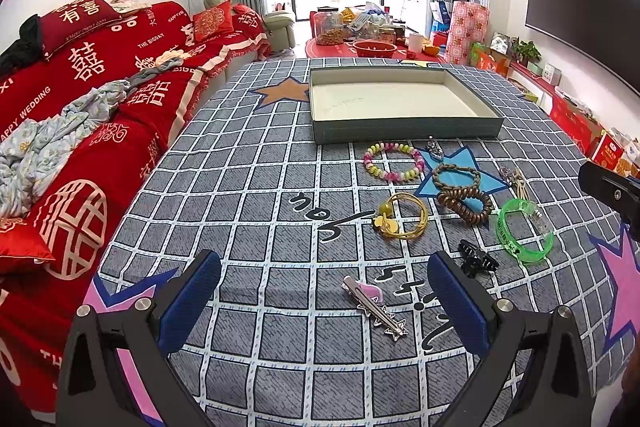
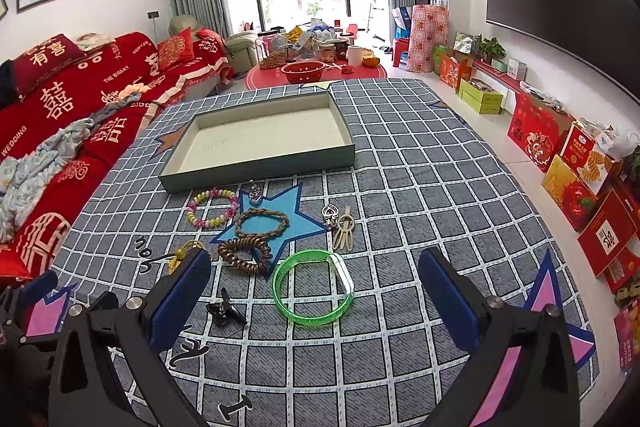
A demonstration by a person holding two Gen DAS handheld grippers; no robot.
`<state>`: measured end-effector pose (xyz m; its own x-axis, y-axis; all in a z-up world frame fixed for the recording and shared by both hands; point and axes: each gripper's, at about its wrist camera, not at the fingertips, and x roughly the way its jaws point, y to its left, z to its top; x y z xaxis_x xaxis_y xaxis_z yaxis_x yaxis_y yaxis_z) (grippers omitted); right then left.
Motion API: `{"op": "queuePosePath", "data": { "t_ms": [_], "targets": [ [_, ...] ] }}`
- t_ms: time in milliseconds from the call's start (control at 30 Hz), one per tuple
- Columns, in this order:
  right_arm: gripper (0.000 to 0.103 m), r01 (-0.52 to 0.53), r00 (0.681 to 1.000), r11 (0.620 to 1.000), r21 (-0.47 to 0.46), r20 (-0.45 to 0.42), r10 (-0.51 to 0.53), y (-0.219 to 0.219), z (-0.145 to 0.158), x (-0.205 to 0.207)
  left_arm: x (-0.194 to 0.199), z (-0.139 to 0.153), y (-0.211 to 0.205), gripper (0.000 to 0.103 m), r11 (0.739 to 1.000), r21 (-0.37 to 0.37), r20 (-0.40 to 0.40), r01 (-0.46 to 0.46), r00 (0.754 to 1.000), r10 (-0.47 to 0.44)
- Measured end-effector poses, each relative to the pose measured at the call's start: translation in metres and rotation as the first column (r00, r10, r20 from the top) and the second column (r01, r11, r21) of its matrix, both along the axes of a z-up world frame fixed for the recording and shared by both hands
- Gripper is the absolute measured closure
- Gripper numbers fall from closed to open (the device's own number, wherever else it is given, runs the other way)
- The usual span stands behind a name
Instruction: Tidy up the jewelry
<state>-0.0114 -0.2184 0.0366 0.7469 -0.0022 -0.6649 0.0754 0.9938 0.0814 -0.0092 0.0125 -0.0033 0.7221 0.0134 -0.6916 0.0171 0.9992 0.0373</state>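
Note:
A shallow grey box (image 1: 404, 131) (image 2: 256, 171) with a bare white inside lies at the far side of the checked cloth. In front of it lie a beaded bracelet (image 1: 393, 149) (image 2: 200, 223), a braided band (image 1: 457, 171) (image 2: 262, 217), a brown coil tie (image 1: 464, 205) (image 2: 244, 255), a gold bangle (image 1: 400, 221), a green bangle (image 1: 524, 231) (image 2: 312, 287), a black claw clip (image 1: 478, 261) (image 2: 226, 311) and a silver-pink hair clip (image 1: 374, 305). My left gripper (image 1: 324, 299) is open just above the hair clip. My right gripper (image 2: 316, 299) is open around the green bangle.
A beige hair clip (image 2: 344, 231) and a silver pendant (image 2: 329, 215) lie right of the blue star. A red-covered sofa (image 1: 92, 99) runs along the left. Red gift boxes (image 2: 580, 183) line the right wall. A cluttered low table (image 2: 316, 55) stands beyond the cloth.

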Motion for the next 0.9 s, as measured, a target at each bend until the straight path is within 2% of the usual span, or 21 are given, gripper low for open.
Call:
{"op": "queuePosePath", "data": {
  "t_ms": [900],
  "targets": [
    [0.0, 0.007, 1.0, 1.0, -0.006, -0.009, -0.007, 0.0038, -0.0041, -0.0046, 0.003, -0.0077, 0.004, 0.0, 1.0, 0.008, -0.031, -0.008, 0.999, 0.009]
  ]
}}
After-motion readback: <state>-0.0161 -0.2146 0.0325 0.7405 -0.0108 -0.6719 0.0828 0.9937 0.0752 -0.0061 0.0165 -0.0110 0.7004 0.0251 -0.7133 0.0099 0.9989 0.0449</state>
